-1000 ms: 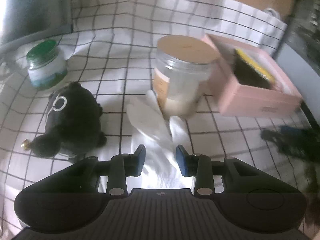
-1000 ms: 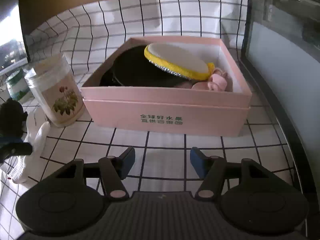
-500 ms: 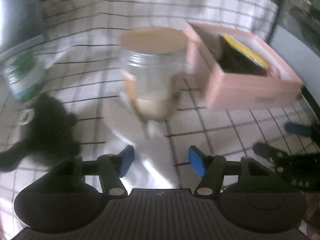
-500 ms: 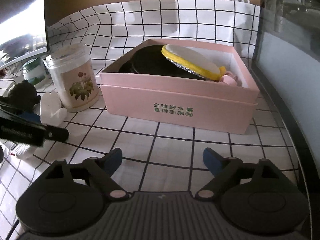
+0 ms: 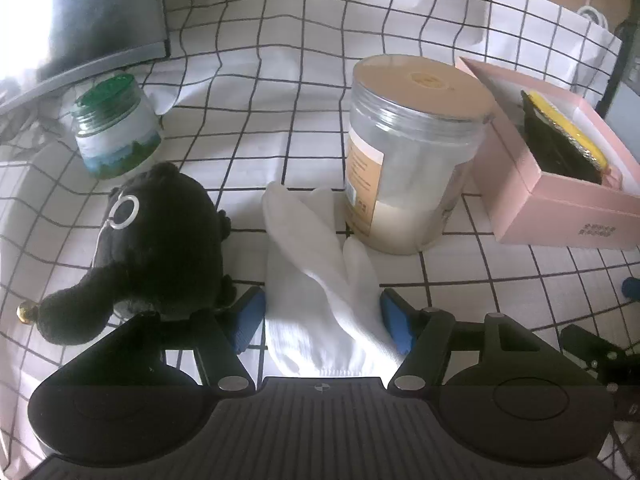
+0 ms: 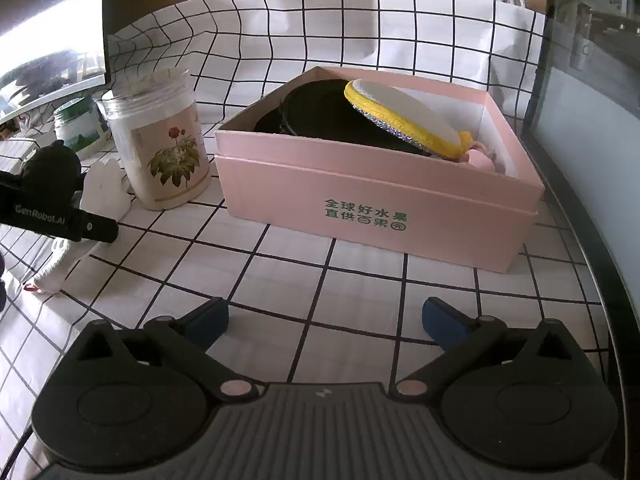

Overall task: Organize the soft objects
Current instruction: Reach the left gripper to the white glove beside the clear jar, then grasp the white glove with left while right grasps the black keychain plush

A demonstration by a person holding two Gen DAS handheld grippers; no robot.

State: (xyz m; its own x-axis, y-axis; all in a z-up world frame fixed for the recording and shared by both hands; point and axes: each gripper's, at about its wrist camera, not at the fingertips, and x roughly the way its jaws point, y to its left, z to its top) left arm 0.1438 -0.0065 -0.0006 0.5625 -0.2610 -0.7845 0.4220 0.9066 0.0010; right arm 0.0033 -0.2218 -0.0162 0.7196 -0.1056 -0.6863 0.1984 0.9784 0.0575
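White socks (image 5: 320,276) lie on the checked cloth in the left wrist view, between the open fingers of my left gripper (image 5: 322,316); the fingers straddle them without squeezing. A black plush toy (image 5: 160,240) lies just left of the socks. A pink open box (image 6: 376,184) holds a black item, a yellow-rimmed round pad (image 6: 404,116) and a pink soft thing. My right gripper (image 6: 326,320) is open and empty, in front of the box. The socks (image 6: 100,196) and plush (image 6: 50,172) also show at the left of the right wrist view.
A clear jar with a tan lid (image 5: 412,152) stands just behind the socks, beside the pink box (image 5: 560,184). A small green-lidded jar (image 5: 116,136) stands at the back left. A dark screen (image 5: 80,16) stands behind. A dark ledge (image 6: 592,216) borders the right side.
My left gripper has opened wide and now straddles the socks, after swinging right and back. My right gripper has pulled back from the box and opened a little wider.
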